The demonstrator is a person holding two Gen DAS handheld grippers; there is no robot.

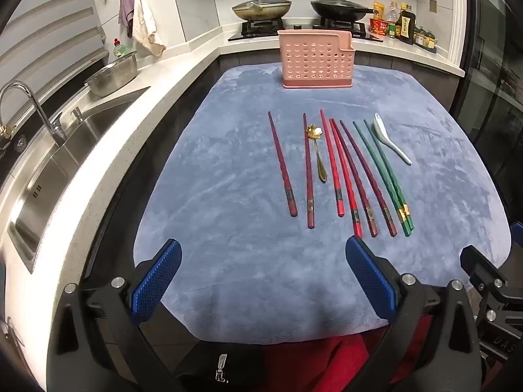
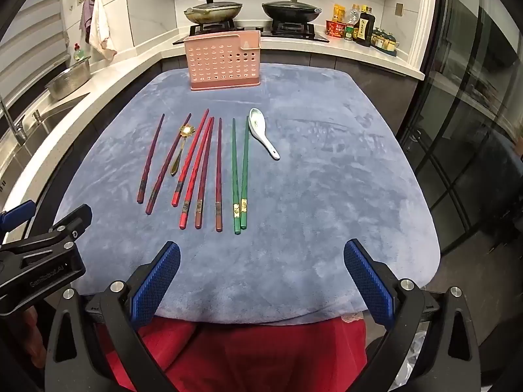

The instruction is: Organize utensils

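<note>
Several chopsticks lie side by side on a blue cloth [image 1: 228,196] [image 2: 310,196]: dark red and purple ones [image 1: 282,163] [image 2: 150,160], bright red ones [image 1: 331,163] [image 2: 196,170], and a green pair [image 1: 382,173] [image 2: 238,173]. Among them rests a gold spoon [image 1: 318,153] [image 2: 179,150]; a white ceramic spoon [image 1: 390,138] [image 2: 261,134] lies to the right. A pink perforated utensil holder [image 1: 315,60] [image 2: 224,62] stands upright at the cloth's far edge. My left gripper [image 1: 263,251] and right gripper [image 2: 261,253] hover open and empty over the near edge.
A steel sink [image 1: 65,156] with a faucet [image 1: 29,104] and a colander [image 1: 114,75] lies left. Two lidded woks [image 1: 261,8] [image 2: 291,9] sit on the stove behind, with sauce bottles [image 1: 403,23] at the right. A glass door [image 2: 474,130] borders the right side.
</note>
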